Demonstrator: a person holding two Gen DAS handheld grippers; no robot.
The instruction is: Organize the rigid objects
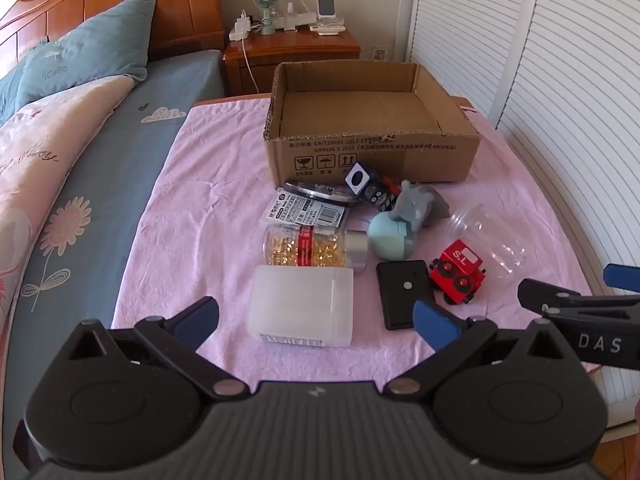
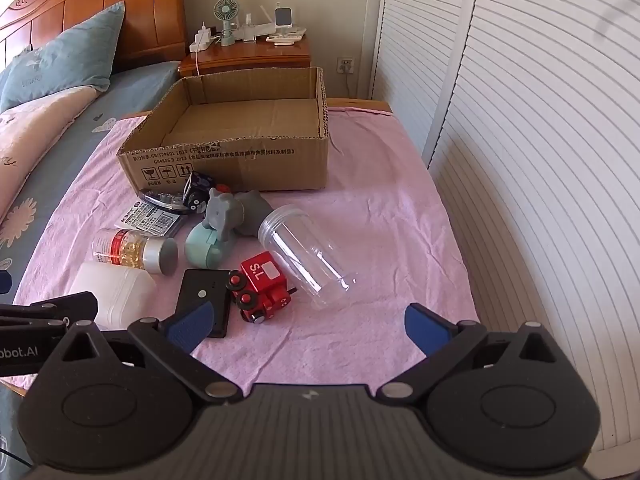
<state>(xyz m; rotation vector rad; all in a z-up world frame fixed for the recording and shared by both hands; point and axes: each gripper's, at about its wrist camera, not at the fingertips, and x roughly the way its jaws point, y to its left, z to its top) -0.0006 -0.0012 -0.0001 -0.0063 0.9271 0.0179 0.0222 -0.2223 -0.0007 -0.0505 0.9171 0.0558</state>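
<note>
Box [image 1: 372, 156] stands empty at the far side of the pink cloth [image 1: 208, 208], its open top facing up, with the clutter lying just before its near wall. Both tools hover over the near edge, spread wide and holding nothing: left gripper [image 1: 316, 320] above the white tub [image 1: 300, 306], right gripper [image 2: 308, 326] nearest the red train [image 2: 264, 286] and the clear jar [image 2: 306, 256]. Best to begin with those near pieces, gripping the tub and jar across their width, since both lie on their sides and could roll. Counted: one box, one tub, one jar, one capsule bottle [image 1: 316, 246], one black case [image 1: 404, 292], one train, one elephant [image 1: 416, 204], one teal pod [image 1: 392, 240], one packet [image 1: 304, 210]; the small dark bits by the box are perhaps three.
</note>
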